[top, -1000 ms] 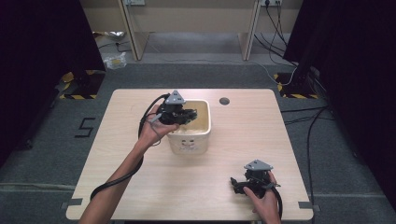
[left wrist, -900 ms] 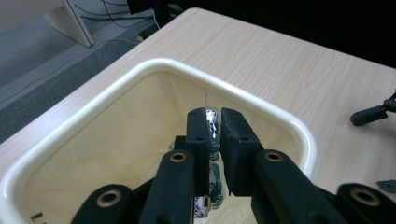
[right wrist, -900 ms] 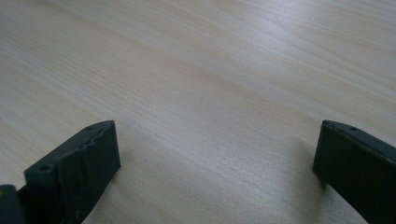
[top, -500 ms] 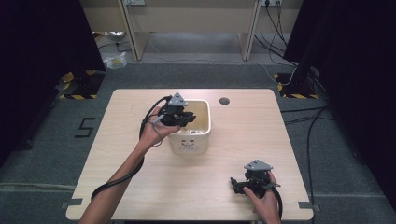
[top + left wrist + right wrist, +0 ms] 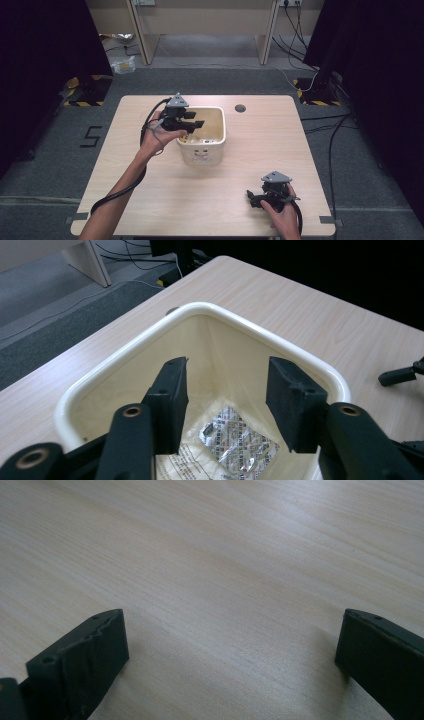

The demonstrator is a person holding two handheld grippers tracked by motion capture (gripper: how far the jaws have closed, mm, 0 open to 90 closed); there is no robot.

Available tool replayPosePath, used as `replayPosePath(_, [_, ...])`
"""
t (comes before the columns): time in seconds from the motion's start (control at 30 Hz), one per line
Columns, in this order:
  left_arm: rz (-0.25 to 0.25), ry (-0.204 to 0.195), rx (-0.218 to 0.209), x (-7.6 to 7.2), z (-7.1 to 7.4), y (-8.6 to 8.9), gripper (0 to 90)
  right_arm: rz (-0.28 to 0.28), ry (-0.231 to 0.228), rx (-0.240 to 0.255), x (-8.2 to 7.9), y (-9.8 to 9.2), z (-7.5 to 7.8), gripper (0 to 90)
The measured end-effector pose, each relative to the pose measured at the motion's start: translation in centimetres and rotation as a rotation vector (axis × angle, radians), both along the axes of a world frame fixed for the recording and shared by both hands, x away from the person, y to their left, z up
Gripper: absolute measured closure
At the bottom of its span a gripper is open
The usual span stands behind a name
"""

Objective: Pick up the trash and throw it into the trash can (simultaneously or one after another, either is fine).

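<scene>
A: Where is the blister pack [image 5: 239, 439]?

B: On the floor of the cream bin [image 5: 216, 134], silvery and crinkled, lying on a printed paper sheet [image 5: 186, 466]. It rests free, below the left claw [image 5: 227, 392] and touching neither pad.

A: And that claw?

B: It hangs over the bin's mouth, pointing down into it. Its jaws have just been opening and now stand partly apart, with only air between them.

A: Where does the bin sit?

B: On the light wooden bench [image 5: 150, 190], a little behind its middle. A small round grommet hole [image 5: 240, 107] lies near the far edge, just beyond the bin.

A: The other hand?

B: The right claw [image 5: 255, 196] rests low at the near right of the bench, well apart from the bin. Its jaws are spread wide over bare wood.
</scene>
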State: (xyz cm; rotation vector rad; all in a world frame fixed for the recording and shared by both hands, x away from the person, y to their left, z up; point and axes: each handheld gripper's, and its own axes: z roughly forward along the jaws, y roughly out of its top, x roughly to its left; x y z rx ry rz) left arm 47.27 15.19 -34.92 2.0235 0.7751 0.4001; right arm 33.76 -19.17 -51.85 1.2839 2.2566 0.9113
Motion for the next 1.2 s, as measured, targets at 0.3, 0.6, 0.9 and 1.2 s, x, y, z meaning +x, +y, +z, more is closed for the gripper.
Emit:
replayPosePath(0.3, [0.094, -0.014, -0.050, 0.3, 0.8, 3.7, 39.0, 0.000, 0.000, -0.001, 0.0, 0.0, 0.0, 0.7])
replayPosePath(0.6, [0.169, -0.007, -0.060, 0.6, 0.5, 7.4, 34.2, -0.001, 0.001, 0.000, 0.0, 0.0, 0.0, 0.6])
replayPosePath(0.9, [0.238, 0.013, -0.044, 1.3, -1.3, 10.1, 33.9, -0.001, 0.001, 0.000, 0.0, 0.0, 0.0, 0.6])
replayPosePath(1.2, [0.274, 0.022, -0.018, 2.0, -2.9, 11.5, 37.2, 0.000, 0.002, -0.001, 0.0, 0.0, 0.0, 0.6])
